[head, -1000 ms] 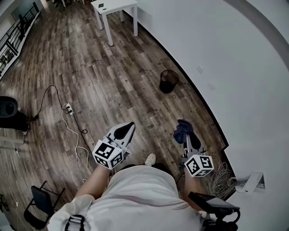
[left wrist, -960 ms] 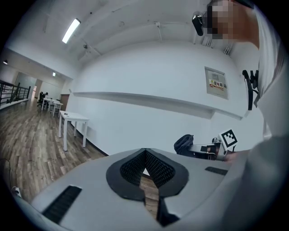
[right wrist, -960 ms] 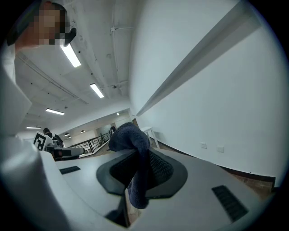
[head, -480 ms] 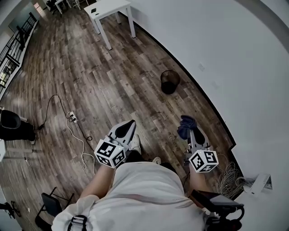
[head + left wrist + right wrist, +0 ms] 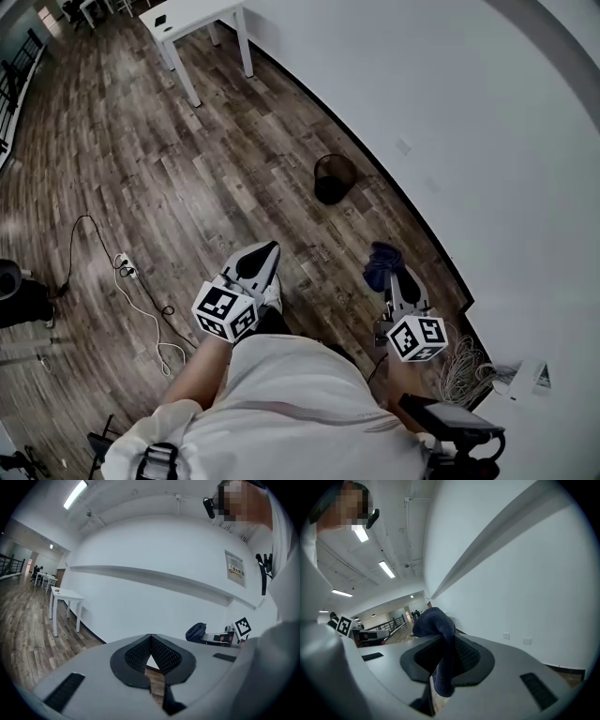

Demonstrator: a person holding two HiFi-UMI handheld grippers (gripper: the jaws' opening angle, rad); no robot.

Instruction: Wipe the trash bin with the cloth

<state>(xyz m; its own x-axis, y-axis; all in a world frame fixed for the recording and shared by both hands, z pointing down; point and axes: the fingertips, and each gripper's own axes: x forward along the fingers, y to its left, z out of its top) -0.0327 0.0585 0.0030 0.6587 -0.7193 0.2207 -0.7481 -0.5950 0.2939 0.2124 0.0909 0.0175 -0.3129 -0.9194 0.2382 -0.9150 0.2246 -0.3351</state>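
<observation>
Trash bin [image 5: 334,178]: black mesh, round, upright on the wooden floor [image 5: 187,169] at the wall's [image 5: 450,112] foot, well ahead of both grippers.
Cloth [image 5: 381,263]: dark blue, bunched, one end hanging between the jaws.
Right hand-held gripper [image 5: 388,278]: clamped on the cloth, probably carried ready for wiping.
Left hand-held gripper [image 5: 263,255]: jaws together, empty, presumably free to steady the bin.

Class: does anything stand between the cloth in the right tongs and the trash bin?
Nothing visible: only wooden plank floor lies between the right tongs, holding the dark blue cloth, and the black mesh trash bin.
</observation>
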